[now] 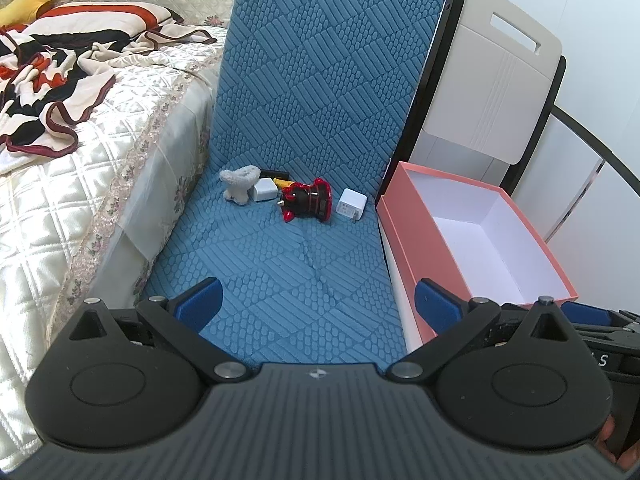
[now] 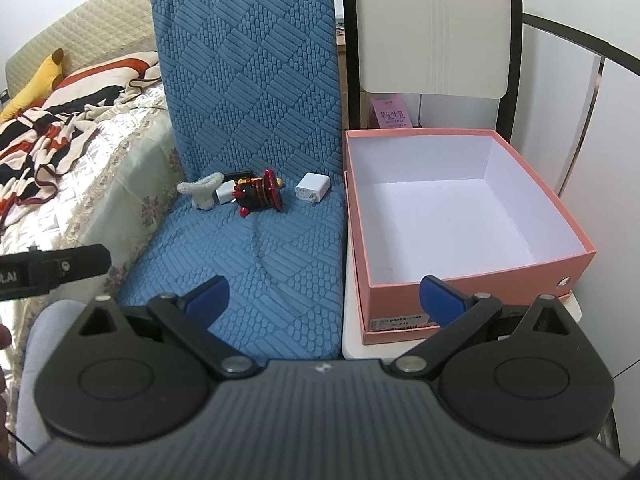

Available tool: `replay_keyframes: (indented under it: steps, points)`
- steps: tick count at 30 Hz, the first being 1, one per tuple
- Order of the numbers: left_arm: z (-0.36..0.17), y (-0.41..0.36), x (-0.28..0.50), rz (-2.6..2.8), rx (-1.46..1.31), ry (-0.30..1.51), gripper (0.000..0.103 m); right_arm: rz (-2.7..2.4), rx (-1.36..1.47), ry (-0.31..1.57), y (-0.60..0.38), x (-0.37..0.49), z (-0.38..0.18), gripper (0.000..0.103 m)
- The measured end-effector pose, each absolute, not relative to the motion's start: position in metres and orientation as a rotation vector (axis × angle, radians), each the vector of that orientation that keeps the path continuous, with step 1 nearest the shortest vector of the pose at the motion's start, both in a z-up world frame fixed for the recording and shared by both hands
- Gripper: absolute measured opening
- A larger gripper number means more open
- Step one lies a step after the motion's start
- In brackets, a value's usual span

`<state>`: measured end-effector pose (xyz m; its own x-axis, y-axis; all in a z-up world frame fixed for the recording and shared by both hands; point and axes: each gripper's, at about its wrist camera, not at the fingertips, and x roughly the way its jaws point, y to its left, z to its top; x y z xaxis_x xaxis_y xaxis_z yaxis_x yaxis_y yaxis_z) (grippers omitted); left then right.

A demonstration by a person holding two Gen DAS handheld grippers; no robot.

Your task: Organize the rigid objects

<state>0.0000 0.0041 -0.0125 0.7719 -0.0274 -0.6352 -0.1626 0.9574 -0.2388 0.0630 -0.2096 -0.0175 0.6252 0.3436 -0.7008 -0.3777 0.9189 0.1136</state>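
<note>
On the blue padded chair seat (image 1: 276, 264) lie a red and black figurine (image 1: 307, 200), a white charger (image 1: 352, 204) to its right, a second white charger (image 1: 264, 192) to its left and a fluffy white toy (image 1: 239, 184). The same group shows in the right wrist view: figurine (image 2: 260, 194), charger (image 2: 313, 188), second charger (image 2: 225, 194), fluffy toy (image 2: 202, 190). An open pink box (image 1: 472, 240) (image 2: 460, 216) stands empty to the right of the seat. My left gripper (image 1: 318, 300) and right gripper (image 2: 326, 298) are open, empty, well short of the objects.
A bed (image 1: 92, 152) with a quilted cover and a crumpled blanket (image 1: 52, 68) borders the chair on the left. A white chair back (image 2: 432, 28) stands behind the box. The left gripper's body (image 2: 52, 268) shows at the left of the right wrist view.
</note>
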Motion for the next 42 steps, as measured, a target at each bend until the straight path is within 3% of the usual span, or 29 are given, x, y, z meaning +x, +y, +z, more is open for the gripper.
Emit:
replay_keyframes:
  steps: [29, 42]
  points:
    - [-0.019, 0.027, 0.011, 0.13, -0.301, 0.67, 0.103, 0.442, -0.055, 0.798, -0.2, 0.083, -0.037, 0.103]
    - [-0.042, 0.037, 0.067, 0.142, -0.282, 0.668, 0.103, 0.543, -0.089, 0.74, -0.169, 0.11, -0.062, 0.103]
